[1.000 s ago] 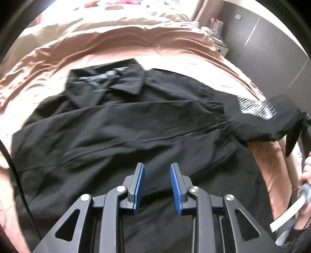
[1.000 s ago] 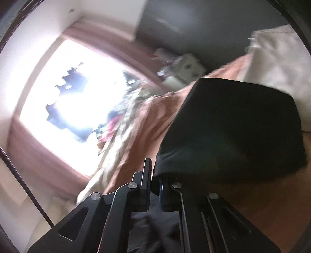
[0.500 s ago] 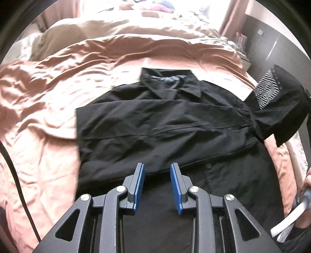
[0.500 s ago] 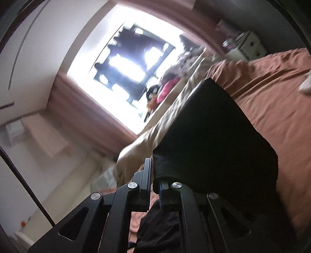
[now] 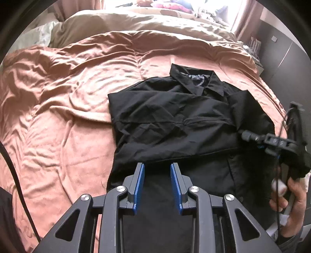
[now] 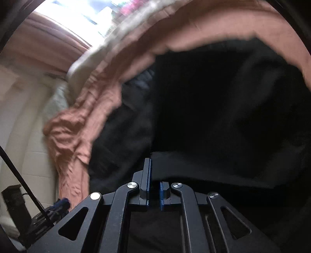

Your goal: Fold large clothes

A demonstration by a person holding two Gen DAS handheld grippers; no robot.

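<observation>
We see a black collared shirt (image 5: pixel 175 120) lying on a bed covered by a wrinkled salmon-pink duvet (image 5: pixel 58 109). The shirt's collar (image 5: pixel 196 81) points toward the far side of the bed, where a beige blanket (image 5: pixel 136 21) is bunched below a bright window (image 5: pixel 175 3). One side of the shirt is folded across its front, forming a straight edge that runs across the body.

Our left gripper (image 5: pixel 157 184) hovers over the shirt's lower part, its blue-padded fingers (image 5: pixel 138 184) spread apart with nothing between them.

At the right edge of the left wrist view, our right hand (image 5: pixel 291 196) holds the right gripper (image 6: pixel 154 186) at the shirt's right side. In the right wrist view, which is blurred, its fingers (image 6: pixel 147 175) are nearly closed and pinch an edge of the black fabric (image 6: pixel 213 116), which fills most of that view. The pink duvet curves around the shirt there, and a pale wall (image 6: pixel 23 109) shows to the left.
</observation>
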